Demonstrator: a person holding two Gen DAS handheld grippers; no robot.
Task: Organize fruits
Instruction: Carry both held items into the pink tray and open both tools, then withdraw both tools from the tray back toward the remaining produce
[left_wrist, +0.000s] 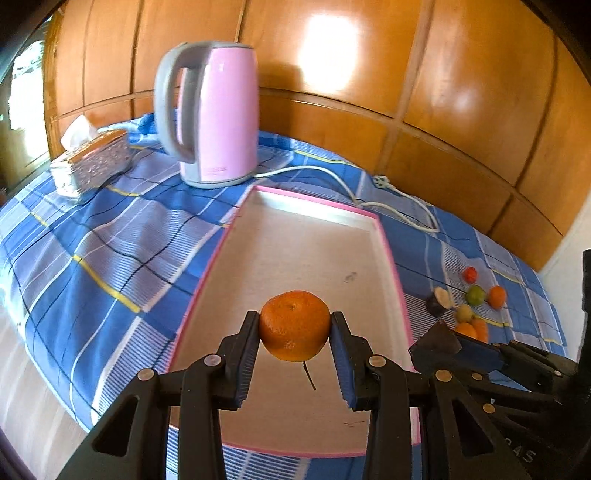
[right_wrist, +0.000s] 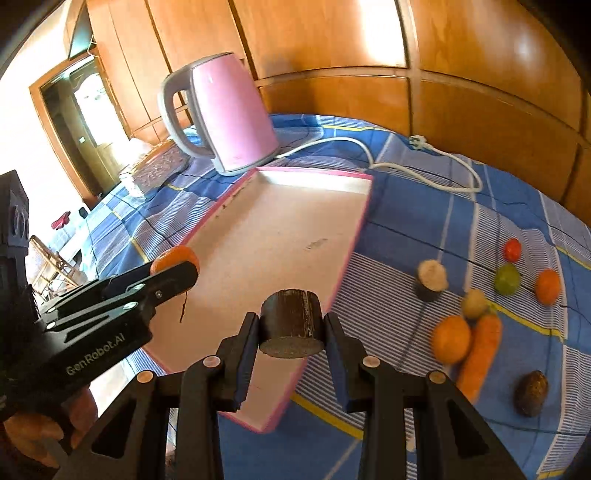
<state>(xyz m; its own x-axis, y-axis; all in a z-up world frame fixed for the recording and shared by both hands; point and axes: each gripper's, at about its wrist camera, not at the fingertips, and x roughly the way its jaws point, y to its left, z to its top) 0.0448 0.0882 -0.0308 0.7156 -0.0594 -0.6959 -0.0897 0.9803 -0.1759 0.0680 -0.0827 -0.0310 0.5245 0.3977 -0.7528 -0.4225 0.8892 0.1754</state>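
A: What's each hand carrying over the tray (left_wrist: 236, 236)?

B: The left gripper (left_wrist: 294, 326) has its fingers (left_wrist: 246, 354) clamped on an orange mandarin (left_wrist: 294, 325), held by its sides above the near half of the tray. A thin stem dangles from it at 6 o'clock. The right gripper (right_wrist: 290, 326) is clamped on a dark cut cylinder (right_wrist: 290, 321), maybe sugarcane or a purple fruit piece; I can't tell which. It hangs over the tray's near right edge.

A: How will they handle?

B: My guess is the mandarin is light, with soft skin that gives a little, so a squeeze across its widest part is right, and too much force would bruise it. The dark piece looks stiff and flat-ended; gripping its curved wall suits it, and it should stand on its flat end.

A: Anything in the way?

B: The tray floor is bare. A pink kettle (left_wrist: 218, 114) stands just beyond the far rim at 11 o'clock, and its white cord (right_wrist: 406, 166) trails across the blue checked cloth (left_wrist: 92, 251) at 1 o'clock. A tissue box (left_wrist: 92, 162) sits at 10 o'clock. The two grippers are close together, so they could bump. The remaining fruits (right_wrist: 476, 306) lie at 3 o'clock in the right wrist view, well apart from the tray.
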